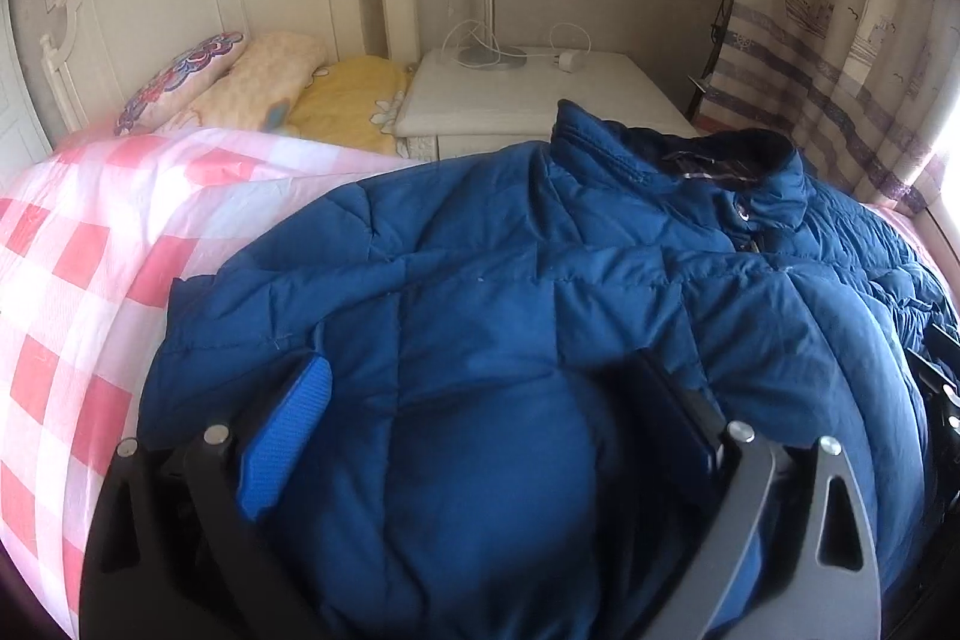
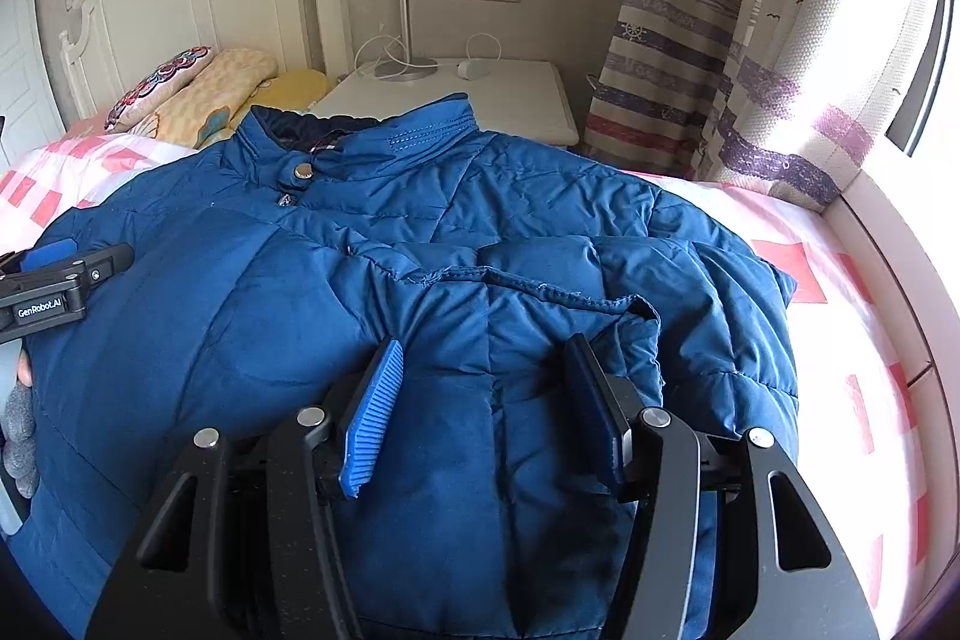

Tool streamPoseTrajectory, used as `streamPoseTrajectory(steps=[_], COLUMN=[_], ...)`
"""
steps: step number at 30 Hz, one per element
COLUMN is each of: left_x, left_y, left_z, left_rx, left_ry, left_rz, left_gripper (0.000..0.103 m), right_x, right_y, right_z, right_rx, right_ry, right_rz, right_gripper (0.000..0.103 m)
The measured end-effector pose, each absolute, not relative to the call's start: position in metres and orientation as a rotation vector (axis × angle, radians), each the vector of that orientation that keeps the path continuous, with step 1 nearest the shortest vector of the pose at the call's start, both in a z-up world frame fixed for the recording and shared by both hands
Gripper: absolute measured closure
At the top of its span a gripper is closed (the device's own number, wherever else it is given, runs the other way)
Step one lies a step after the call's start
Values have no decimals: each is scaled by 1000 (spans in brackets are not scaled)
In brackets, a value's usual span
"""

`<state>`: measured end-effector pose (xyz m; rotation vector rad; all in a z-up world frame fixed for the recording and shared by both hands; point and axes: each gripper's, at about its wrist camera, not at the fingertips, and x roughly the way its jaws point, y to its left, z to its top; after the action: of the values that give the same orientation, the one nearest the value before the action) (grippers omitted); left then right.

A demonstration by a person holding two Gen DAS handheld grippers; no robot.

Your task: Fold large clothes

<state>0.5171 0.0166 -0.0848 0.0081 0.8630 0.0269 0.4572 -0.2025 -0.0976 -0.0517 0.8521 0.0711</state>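
A blue quilted jacket (image 2: pixel 420 244) is lying across the pink checked bedspread (image 1: pixel 78 244), filling each frame's centre, while the left gripper (image 1: pixel 480 400) and right gripper (image 2: pixel 486 388) are hovering spread wide, holding nothing.

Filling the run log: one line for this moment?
jacket flat on bed | left gripper open | right gripper open | sleeves folded in
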Motion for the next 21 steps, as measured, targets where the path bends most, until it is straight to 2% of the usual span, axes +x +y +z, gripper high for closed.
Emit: streamPoseTrajectory(steps=[2,5,7,13,18,21], left_x=[517,515,514,513,512,512], left_y=[17,15,13,10,11,11], left_z=[-85,-85,-85,-84,-84,-83], left_rx=[7,14,23,30,32,25], left_ry=[865,856,853,847,848,847], left_rz=[27,37,48,60,61,60], left_gripper=[5,5,5,4,4,4], right_x=[459,459,465,499,491,467], right_y=[-200,-188,-170,-122,-142,-166], right_z=[-87,-62,-54,-96,-86,-69], right_rx=[-78,-65,-98,-252,-154,-149], right_ry=[877,806,787,881,876,787], right_rz=[47,51,88,116,150,67], right_gripper=[48,47,43,35,37,34])
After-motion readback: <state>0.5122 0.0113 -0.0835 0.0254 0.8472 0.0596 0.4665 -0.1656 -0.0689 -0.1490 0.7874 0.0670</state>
